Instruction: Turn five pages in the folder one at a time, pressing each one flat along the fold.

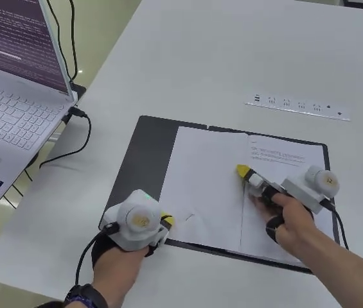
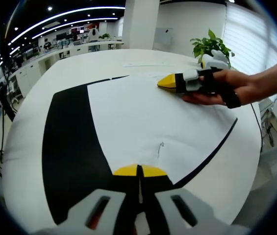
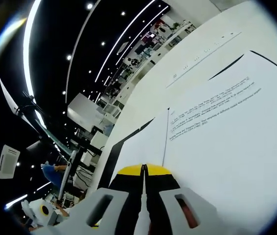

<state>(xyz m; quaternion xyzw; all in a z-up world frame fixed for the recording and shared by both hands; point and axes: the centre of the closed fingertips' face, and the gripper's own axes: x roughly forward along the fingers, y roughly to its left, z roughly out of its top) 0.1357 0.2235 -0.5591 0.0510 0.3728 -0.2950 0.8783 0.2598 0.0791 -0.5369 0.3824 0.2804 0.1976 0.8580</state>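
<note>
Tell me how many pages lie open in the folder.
2: a blank page on the left, a printed page to its right. Others may lie hidden beneath.

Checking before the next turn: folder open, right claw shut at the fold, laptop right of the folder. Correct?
No. The head view shows the laptop left of the folder. The folder is open, and the right claw is shut at the fold.

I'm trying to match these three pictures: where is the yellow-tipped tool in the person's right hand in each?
Head view: the right gripper is right of centre, tip on the paper near the fold.
Left gripper view: upper right, held in a hand, tip pointing left.
Right gripper view: bottom middle, its own jaws, shut.
Shared landmark: the black folder under the white pages.
</note>
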